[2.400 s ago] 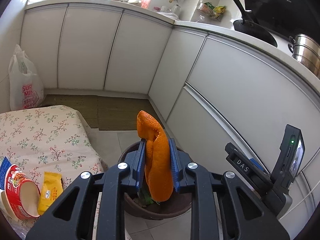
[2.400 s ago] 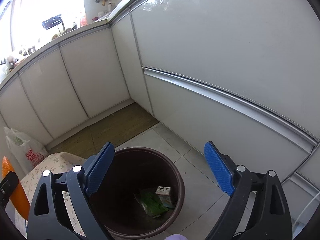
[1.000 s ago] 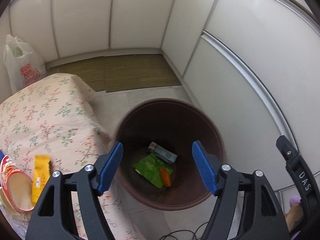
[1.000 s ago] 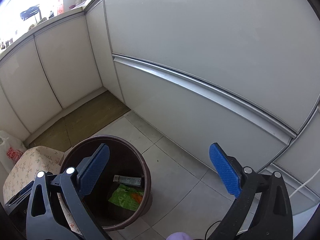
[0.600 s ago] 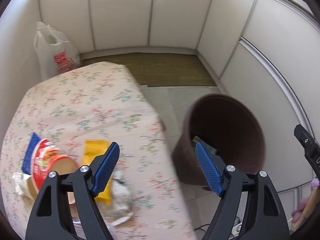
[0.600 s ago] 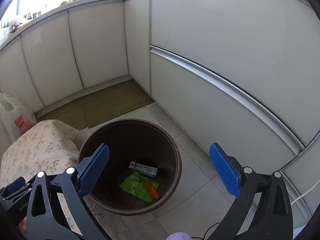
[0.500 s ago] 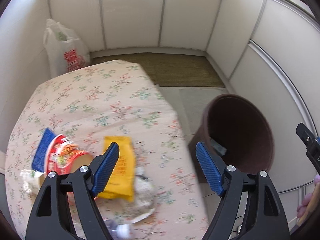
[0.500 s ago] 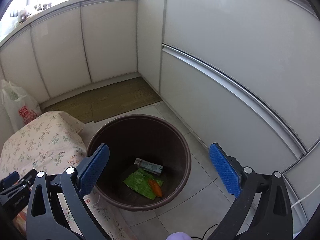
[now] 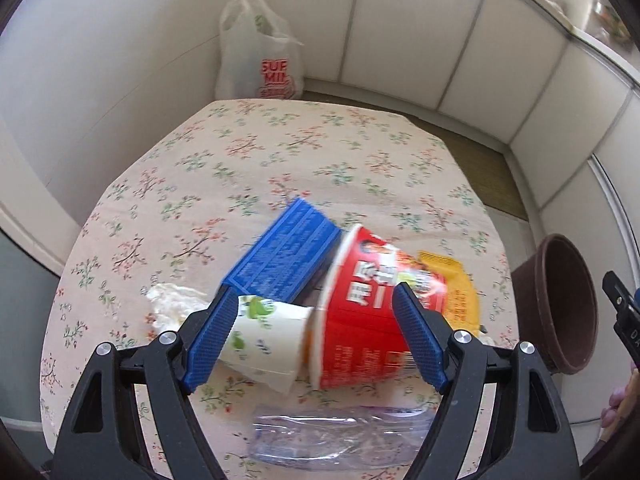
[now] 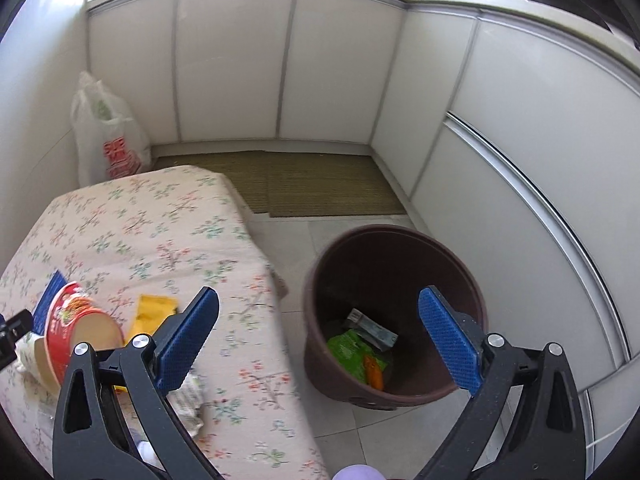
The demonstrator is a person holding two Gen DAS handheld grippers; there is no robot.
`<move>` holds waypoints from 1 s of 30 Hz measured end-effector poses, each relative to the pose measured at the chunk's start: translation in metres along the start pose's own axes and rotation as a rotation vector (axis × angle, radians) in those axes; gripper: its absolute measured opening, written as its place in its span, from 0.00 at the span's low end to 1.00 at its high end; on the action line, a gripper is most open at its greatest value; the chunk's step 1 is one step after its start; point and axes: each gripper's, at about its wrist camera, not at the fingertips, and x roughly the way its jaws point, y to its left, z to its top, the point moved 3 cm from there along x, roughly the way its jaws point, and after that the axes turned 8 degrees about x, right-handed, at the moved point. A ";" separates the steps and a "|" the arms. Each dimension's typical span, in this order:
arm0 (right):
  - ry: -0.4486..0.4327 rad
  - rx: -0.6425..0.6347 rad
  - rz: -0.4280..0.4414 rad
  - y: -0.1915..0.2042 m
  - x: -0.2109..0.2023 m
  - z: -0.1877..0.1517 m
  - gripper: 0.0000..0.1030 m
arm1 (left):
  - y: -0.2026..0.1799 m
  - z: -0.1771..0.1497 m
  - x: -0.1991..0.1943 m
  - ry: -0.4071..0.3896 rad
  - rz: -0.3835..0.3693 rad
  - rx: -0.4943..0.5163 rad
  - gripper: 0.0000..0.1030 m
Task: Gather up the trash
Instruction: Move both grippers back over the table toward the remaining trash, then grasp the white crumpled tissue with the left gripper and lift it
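Left gripper [image 9: 316,338] lines up on the table litter

Its jaws gape wide, empty, framing the red noodle cup [image 9: 372,312] for a grab; the right gripper [image 10: 318,336], also spread wide, waits near the brown bin [image 10: 400,312]

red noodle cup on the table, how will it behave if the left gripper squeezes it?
The red noodle cup lies on its side, so a nudge would probably roll it. It looks empty and thin-walled, likely light and apt to buckle under a hard squeeze. The white paper cup seems to be touching its rim, so it may shift too. The left gripper is open.
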 end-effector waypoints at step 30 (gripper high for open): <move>0.092 -0.237 0.229 0.202 0.001 -0.021 0.93 | 0.119 -0.048 0.074 0.157 -0.183 -0.354 0.22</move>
